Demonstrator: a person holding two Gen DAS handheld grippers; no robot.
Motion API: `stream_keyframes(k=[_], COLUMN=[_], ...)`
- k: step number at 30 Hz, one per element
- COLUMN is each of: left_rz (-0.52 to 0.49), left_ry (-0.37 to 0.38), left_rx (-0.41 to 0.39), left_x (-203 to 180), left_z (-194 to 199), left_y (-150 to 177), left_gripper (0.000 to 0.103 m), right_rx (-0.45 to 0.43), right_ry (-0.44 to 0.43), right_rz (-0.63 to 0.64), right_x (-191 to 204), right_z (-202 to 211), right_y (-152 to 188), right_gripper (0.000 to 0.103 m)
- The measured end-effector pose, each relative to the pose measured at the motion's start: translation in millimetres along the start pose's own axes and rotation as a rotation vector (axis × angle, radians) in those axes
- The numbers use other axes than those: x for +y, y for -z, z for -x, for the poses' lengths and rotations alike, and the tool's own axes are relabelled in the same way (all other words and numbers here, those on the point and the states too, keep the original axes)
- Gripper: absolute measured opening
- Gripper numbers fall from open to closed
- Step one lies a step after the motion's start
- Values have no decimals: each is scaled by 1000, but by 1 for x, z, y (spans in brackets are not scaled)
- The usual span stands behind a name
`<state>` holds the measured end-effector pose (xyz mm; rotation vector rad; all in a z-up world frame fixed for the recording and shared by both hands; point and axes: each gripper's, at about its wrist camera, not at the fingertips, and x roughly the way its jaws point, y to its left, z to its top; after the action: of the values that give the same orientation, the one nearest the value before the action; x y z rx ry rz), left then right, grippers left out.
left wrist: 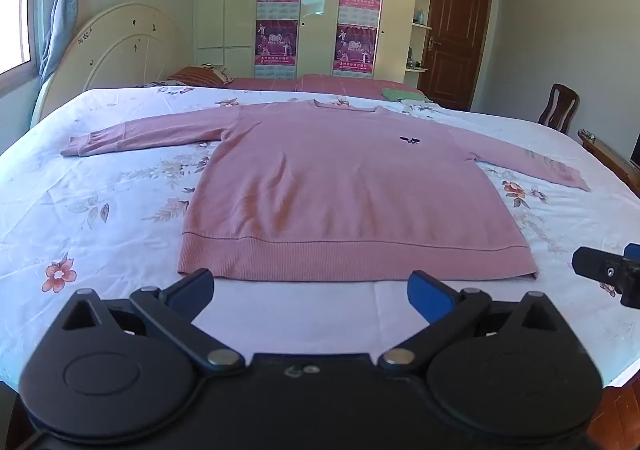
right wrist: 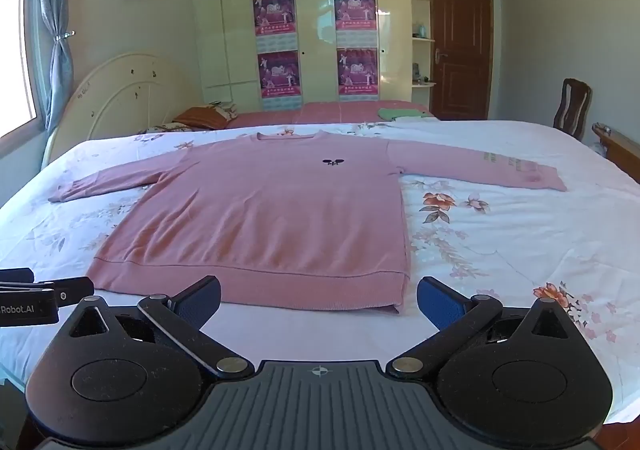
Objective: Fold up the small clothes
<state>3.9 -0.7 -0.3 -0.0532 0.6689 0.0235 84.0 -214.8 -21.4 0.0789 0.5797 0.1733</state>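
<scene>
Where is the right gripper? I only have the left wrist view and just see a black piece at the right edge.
Observer: The right gripper hangs low over the bed's near edge, wide open, with nothing between its fingers.
Operator: How does it line up with the sweater?
Observer: The sweater lies flat just ahead of it. The hem corner on that side sits in front of the gap, closer to the right-hand finger, and neither pad presses on it.
</scene>
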Motion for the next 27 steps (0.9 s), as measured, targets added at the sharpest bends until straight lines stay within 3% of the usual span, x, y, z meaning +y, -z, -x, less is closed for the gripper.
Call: stream_keyframes(k=[27], left_rz=[-13], left_ry=[1], left_rx=[-19], left_x=[2], left_z=[3], left_y=[0], left_gripper=[103], right_rx=[-8], right_ry=[9], right_rz=[-2], right_x=[3], right_z=[2], right_y=[3], right_gripper=[103])
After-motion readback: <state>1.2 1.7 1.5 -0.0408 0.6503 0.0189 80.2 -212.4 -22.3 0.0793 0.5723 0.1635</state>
